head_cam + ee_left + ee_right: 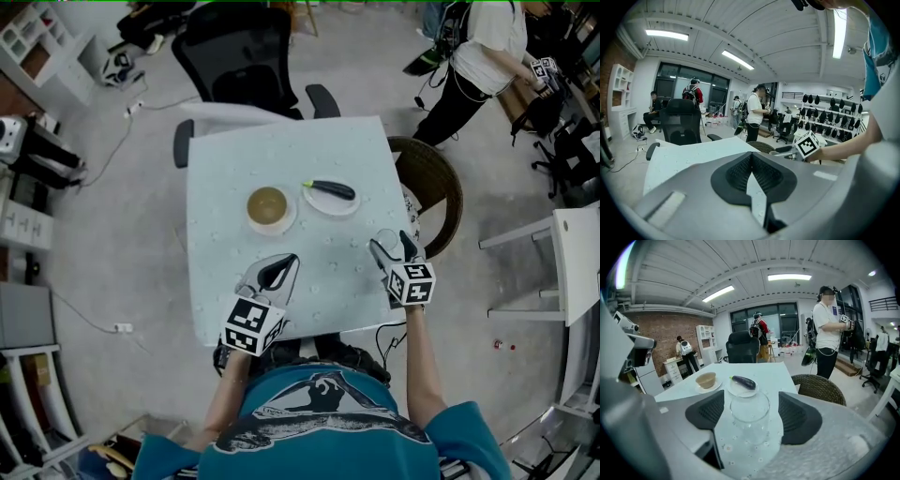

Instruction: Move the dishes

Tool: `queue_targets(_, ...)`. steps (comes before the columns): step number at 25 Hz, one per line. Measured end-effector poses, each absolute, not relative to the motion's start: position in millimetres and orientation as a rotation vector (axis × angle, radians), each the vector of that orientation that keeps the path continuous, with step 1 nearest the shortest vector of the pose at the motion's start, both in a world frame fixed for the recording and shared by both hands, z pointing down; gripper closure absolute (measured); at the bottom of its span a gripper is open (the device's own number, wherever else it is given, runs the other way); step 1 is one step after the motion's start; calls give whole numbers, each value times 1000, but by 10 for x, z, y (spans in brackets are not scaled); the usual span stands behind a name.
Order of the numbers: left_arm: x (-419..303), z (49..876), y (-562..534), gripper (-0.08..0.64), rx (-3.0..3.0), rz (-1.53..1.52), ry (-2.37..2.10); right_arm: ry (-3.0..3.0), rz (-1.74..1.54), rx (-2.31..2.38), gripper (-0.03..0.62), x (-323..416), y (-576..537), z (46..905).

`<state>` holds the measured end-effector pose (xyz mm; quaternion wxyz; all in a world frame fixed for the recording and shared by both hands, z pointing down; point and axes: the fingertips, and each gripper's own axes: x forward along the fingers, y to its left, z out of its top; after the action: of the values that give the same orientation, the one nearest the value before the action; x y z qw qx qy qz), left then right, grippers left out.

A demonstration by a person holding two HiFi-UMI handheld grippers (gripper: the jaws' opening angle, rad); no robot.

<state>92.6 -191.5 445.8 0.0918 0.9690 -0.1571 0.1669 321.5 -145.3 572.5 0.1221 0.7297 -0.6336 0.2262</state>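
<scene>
A tan bowl [267, 206] on a white saucer stands mid-table; the right gripper view shows the bowl [706, 379] at the far left. Right of it a white plate [331, 200] carries a dark eggplant [330, 189], seen again as the eggplant [743, 382]. A clear glass [750, 420] stands upright between the jaws of my right gripper [751, 412], touching neither pad; that gripper is open. In the head view my right gripper [392, 247] is at the table's right front, and the glass is hard to make out. My left gripper [277, 274] [751, 161] is shut on nothing at the front.
The pale table [225, 169] has a black office chair [246, 56] at its far side and a wicker chair [433, 192] at its right. A person [483, 47] stands beyond. A white table [577, 253] is far right, shelves [28, 37] far left.
</scene>
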Motion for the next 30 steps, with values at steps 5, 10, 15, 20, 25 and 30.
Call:
queue_targets(5,845,4481,-1954,548,2868,484,-496,-1930,510,2140,236,3108,-1509,5195)
queue_targets(10,725,4499,-2051,548,2849,472,-545,-2071,411,2062,238,2759,-1771,4823)
queue_targets(15,533,4528,-2151,548,2827,463,-612,-2193,380,1960,249,2318,-2120,4735)
queue_targets(20,294,4518,-2276,548,2798,455,-699,-2282,377,1819,262,1852,-2472,4797)
queue_targets(25,-43,4568,-2422,548,2757,450,-810,-2324,359,1644,282,1384,-2809,4964)
queue_targets(30,-360,4607,-2527,548,2714,445,-897,-2311,344,1489,293,1050,-3103,5253)
